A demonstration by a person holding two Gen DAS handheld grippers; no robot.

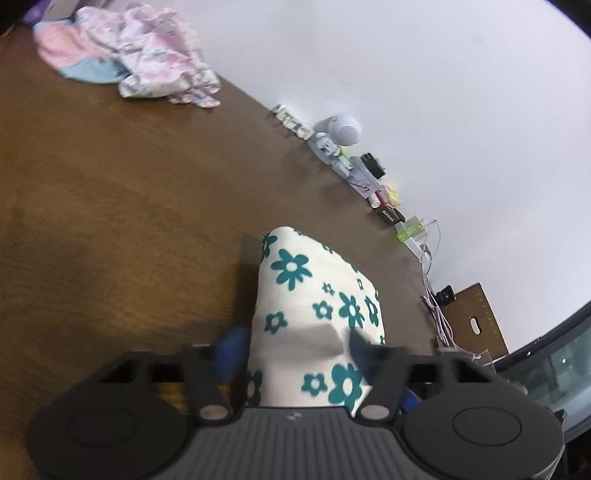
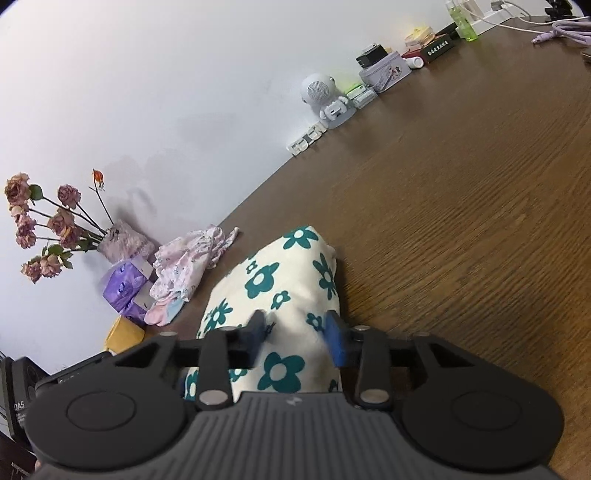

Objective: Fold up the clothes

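Observation:
A cream cloth printed with teal flowers [image 1: 295,295] is bunched up and reaches forward over the brown wooden table [image 1: 110,221]. My left gripper [image 1: 297,345] is shut on the near end, and the fabric fills the gap between its blue pads [image 1: 232,343]. The right wrist view shows the same floral cloth [image 2: 280,280] from the other side. My right gripper [image 2: 295,332] is shut on it, with the cloth creased against the left pad [image 2: 258,328]. The part of the cloth under both gripper bodies is hidden.
A heap of pink and blue patterned clothes [image 1: 129,55] lies by the wall. A white round speaker [image 1: 343,129], small boxes [image 2: 384,72], a green bottle [image 2: 463,22] and cables [image 1: 436,310] line the table's far edge. Dried roses in a vase [image 2: 59,229] and purple tissue packs [image 2: 125,288] stand on the left.

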